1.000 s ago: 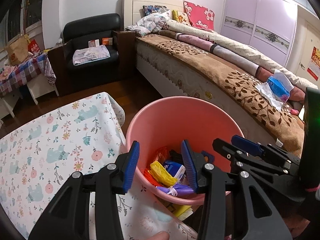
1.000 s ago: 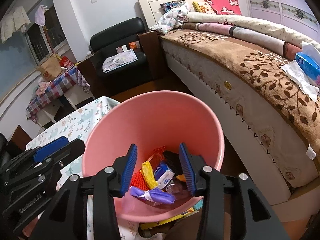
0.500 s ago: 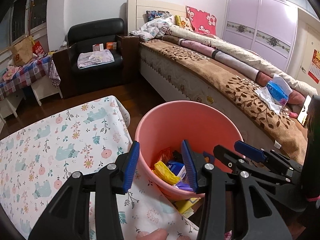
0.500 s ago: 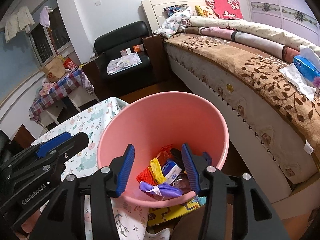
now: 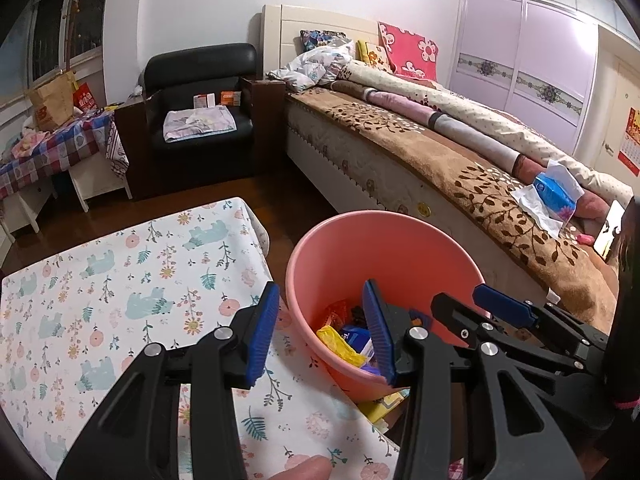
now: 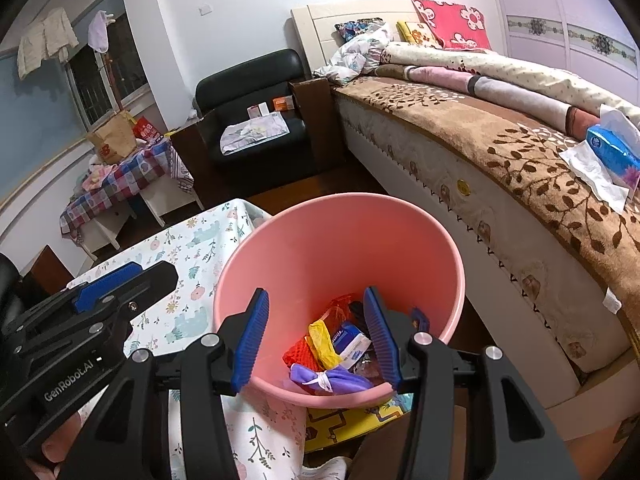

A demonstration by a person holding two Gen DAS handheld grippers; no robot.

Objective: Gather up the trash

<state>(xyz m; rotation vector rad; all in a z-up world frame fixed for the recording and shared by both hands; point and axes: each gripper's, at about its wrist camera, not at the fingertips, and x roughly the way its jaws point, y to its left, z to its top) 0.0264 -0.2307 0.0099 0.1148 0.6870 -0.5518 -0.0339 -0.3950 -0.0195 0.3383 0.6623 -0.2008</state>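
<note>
A pink bin [image 5: 384,240] stands on the floor between the floral-cloth table and the bed. In it lie a yellow wrapper [image 6: 322,338], a blue-and-white packet [image 6: 350,340], a red net [image 6: 298,354] and a purple wrapper [image 6: 328,376]. My left gripper [image 5: 321,285] hovers open over the bin's near rim and the table edge, with nothing between its blue pads. My right gripper [image 6: 315,292] is open above the bin [image 6: 340,248], holding nothing. Each gripper shows at the side of the other's view: the right gripper [image 5: 500,308] and the left gripper [image 6: 120,276].
The table [image 5: 120,280] under its floral cloth fills the left foreground. A long bed [image 5: 440,152] runs along the right, with a blue tissue pack [image 5: 556,196] on it. A black armchair [image 5: 200,92] stands behind. A yellow box [image 6: 348,420] lies under the bin.
Both grippers have drawn back and up from the bin, which now looks smaller and farther off. The right jaws stand a little wider apart.
</note>
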